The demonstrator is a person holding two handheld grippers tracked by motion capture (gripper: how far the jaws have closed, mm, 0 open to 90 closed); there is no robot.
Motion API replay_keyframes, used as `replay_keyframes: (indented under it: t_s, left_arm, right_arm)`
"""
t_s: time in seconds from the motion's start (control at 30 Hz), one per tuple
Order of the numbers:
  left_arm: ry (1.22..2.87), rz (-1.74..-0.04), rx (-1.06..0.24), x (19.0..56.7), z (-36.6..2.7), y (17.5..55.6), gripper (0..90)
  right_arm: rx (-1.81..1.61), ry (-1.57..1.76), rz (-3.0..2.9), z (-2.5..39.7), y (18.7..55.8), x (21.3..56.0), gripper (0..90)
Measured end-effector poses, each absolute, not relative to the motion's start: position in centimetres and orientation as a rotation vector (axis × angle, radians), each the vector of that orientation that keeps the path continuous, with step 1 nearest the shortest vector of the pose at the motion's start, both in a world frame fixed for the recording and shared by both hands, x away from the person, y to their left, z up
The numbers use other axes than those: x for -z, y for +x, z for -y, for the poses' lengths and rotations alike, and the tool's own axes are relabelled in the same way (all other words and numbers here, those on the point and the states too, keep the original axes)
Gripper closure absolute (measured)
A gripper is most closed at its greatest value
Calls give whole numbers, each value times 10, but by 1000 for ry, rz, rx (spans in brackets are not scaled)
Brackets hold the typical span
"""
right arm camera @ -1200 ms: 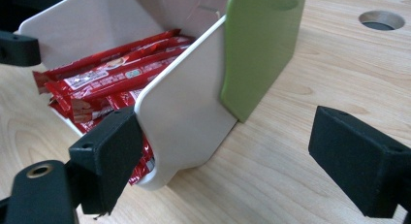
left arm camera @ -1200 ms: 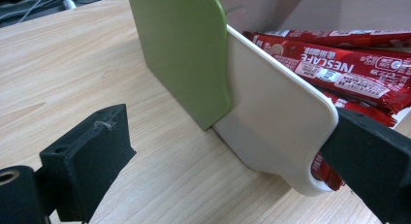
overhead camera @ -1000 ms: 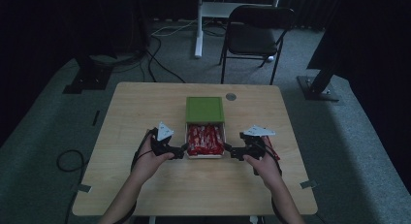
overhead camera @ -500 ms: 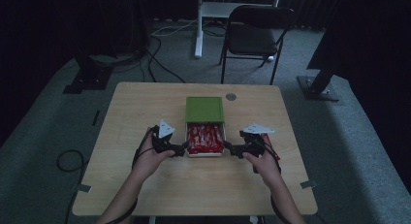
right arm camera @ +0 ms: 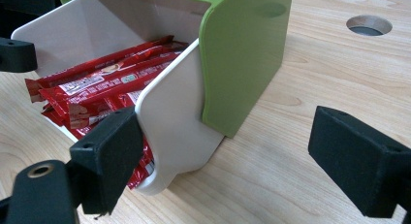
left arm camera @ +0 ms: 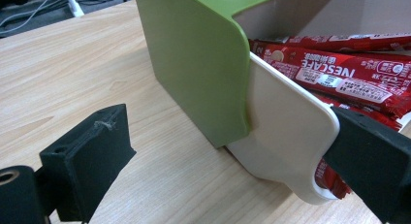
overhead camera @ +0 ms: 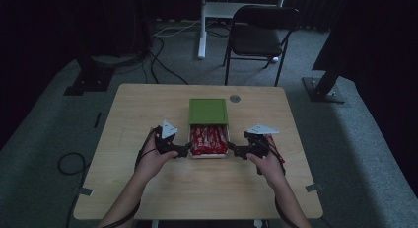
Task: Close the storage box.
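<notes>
Each hand holds a black gripper — the left gripper and the right gripper — topped by a pale grey three-cornered plate. The jaws are blocky, with matte black foam-like pads. A dark cable trails from each — the forearms are bare, no sleeves.

— Can you read the red packets from above?
— No — too small there, and the green lid hides the back of the tray.
— And up close?
— Your left gripper view cuts off the packets at its right edge; its right jaw covers their lower ends.
</notes>
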State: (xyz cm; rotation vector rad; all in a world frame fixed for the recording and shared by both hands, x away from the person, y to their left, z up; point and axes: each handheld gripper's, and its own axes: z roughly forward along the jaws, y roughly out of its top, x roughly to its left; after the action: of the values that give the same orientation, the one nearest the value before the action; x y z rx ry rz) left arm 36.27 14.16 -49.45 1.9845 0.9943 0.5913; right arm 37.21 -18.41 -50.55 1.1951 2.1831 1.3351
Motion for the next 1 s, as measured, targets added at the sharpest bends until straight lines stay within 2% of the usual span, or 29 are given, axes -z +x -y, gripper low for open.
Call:
replay_keyframes:
  t_s: [1.0]
  left_arm:
    - [1982,-1015,-611,494,-140,380,50]
  right_arm:
    - [-1334,1217,-2167,182,390,505,122]
